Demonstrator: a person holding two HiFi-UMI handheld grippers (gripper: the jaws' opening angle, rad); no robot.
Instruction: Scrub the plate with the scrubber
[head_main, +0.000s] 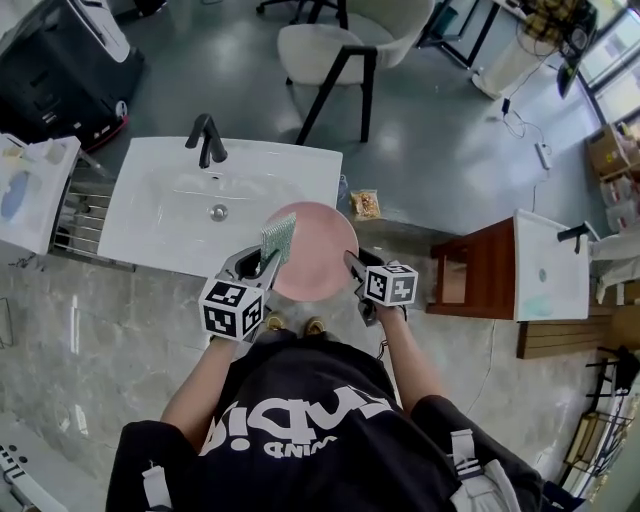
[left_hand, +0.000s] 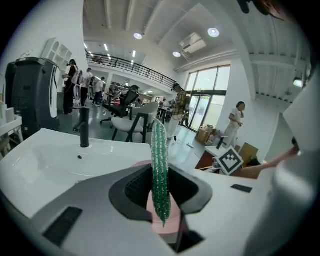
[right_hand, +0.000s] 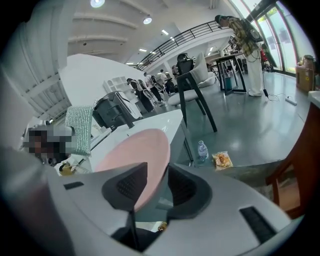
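In the head view a round pink plate (head_main: 315, 250) hangs over the near right corner of the white sink (head_main: 160, 220). My right gripper (head_main: 352, 262) is shut on its right rim. In the right gripper view the plate (right_hand: 137, 155) stands tilted on edge, with its rim running down between the jaws of that gripper (right_hand: 150, 187). My left gripper (head_main: 262, 262) is shut on a green bristly scrubber (head_main: 277, 240) at the plate's left edge. The scrubber (left_hand: 160, 170) stands upright between the jaws of my left gripper (left_hand: 160, 192), with pink plate (left_hand: 142, 164) behind it.
A black faucet (head_main: 207, 140) stands at the back of the sink. A metal rack (head_main: 85, 215) lies to its left. On the floor are a snack packet (head_main: 365, 204) and a chair (head_main: 345, 45). A second small basin (head_main: 550, 265) sits on a wooden stand (head_main: 480, 270) at right.
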